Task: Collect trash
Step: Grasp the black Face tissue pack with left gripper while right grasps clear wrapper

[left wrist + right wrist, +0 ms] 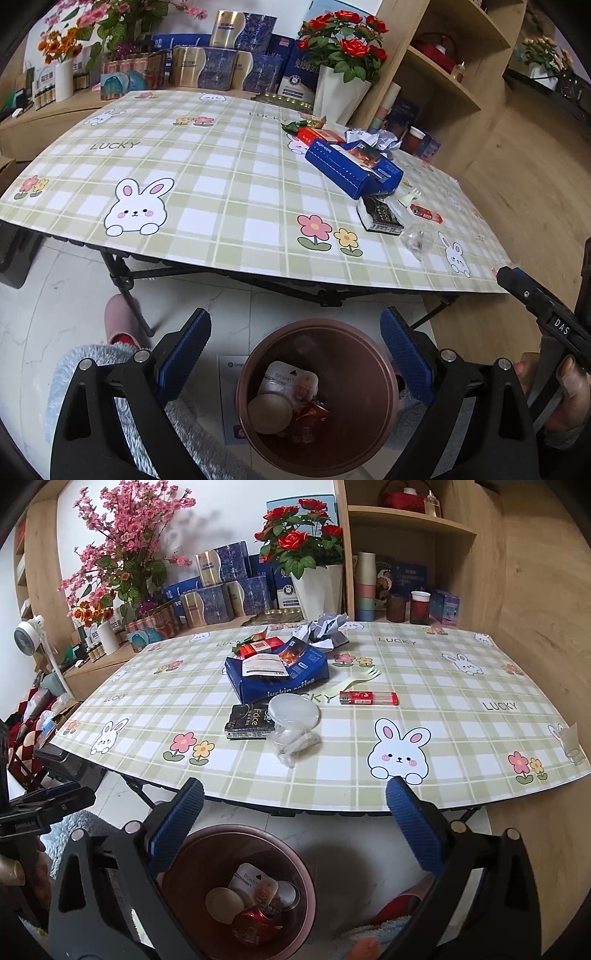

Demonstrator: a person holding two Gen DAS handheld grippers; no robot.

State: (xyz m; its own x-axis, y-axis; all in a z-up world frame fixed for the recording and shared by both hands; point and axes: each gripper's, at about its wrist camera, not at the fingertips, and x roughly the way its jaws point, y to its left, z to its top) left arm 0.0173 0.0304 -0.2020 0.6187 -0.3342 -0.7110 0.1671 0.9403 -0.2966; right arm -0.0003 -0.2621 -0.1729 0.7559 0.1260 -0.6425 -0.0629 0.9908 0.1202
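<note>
Meanwhile, red lighter (368,698) flat, long axis left-right; both grippers' jaws wide apart, empty.

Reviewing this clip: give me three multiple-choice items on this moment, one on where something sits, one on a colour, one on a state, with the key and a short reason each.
1. Where is the brown trash bin?
A. On the table
B. On the floor below the table's near edge
C. On the wooden shelf

2. What colour is the lighter beside the plastic fork?
A. Red
B. Green
C. Black

3. What state are both grippers in?
A. Both shut on trash
B. One open, one shut
C. Both open and empty

Key: 1 B, the bin stands on the pale floor in front of the checked tablecloth. 2 A, its body is red with a white label. 3 C, the left gripper and right gripper each show blue pads spread wide with nothing between them.
</note>
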